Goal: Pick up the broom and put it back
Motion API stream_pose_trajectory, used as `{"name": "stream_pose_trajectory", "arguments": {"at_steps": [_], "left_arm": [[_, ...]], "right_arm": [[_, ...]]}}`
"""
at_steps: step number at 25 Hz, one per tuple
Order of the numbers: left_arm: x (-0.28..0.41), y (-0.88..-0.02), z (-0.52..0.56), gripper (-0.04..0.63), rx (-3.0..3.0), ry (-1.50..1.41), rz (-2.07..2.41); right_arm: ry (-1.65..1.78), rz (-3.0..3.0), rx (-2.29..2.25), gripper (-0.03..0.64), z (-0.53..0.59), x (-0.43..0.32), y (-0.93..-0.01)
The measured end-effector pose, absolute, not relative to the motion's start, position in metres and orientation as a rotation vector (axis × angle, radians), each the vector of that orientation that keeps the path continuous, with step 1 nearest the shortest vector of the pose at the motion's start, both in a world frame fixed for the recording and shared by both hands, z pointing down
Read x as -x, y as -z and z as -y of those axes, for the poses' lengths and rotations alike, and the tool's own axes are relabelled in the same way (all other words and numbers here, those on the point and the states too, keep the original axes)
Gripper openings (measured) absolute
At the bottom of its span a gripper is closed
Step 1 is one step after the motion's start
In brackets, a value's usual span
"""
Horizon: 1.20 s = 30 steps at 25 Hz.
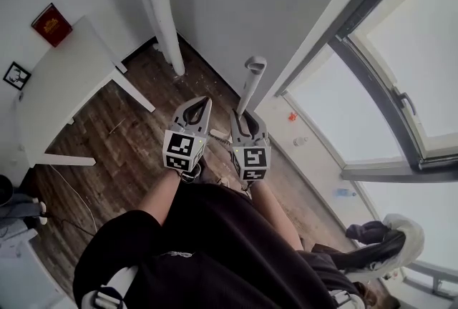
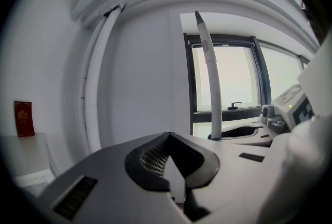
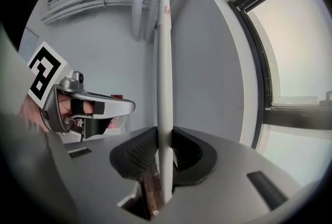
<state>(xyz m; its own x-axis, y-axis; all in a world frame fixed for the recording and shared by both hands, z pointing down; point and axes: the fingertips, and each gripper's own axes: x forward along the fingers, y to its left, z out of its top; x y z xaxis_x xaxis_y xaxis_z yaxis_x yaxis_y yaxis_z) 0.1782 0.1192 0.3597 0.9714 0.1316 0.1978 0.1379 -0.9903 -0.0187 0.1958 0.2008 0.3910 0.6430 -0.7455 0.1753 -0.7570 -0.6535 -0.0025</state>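
The broom's white handle (image 1: 251, 84) stands nearly upright close to the grey wall. My right gripper (image 1: 243, 120) is shut on it. In the right gripper view the handle (image 3: 164, 78) runs straight up between the two dark pads (image 3: 140, 154), which press on both sides of it. The broom's head is hidden. My left gripper (image 1: 202, 103) hangs just left of the right one, apart from the handle. Its jaws meet at the tip (image 2: 168, 135) with nothing between them. From the left gripper view the handle (image 2: 211, 88) rises at the right, in front of the window.
A white table (image 1: 64, 79) stands at the left, and a red book (image 1: 51, 24) leans against the wall beside it. A white pipe (image 1: 161, 7) runs down the wall corner. A dark-framed window (image 1: 401, 50) and its sill (image 1: 315, 150) lie to the right. The floor is wood.
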Motion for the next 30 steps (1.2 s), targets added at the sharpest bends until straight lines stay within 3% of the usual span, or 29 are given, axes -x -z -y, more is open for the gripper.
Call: {"name": "stream_pose_trajectory", "arguments": {"at_steps": [16,30], "left_arm": [[-0.164,-0.349,-0.107,0.0,3.058,0.269,0.04],[-0.066,-0.397,-0.038,0.0,3.078,0.517,-0.302]], "right_arm": [[-0.157,1.397,-2.713,0.098,-0.183,-0.208,-0.375],[-0.281,1.607,-2.563,0.098,-0.124,-0.15,-0.419]]}}
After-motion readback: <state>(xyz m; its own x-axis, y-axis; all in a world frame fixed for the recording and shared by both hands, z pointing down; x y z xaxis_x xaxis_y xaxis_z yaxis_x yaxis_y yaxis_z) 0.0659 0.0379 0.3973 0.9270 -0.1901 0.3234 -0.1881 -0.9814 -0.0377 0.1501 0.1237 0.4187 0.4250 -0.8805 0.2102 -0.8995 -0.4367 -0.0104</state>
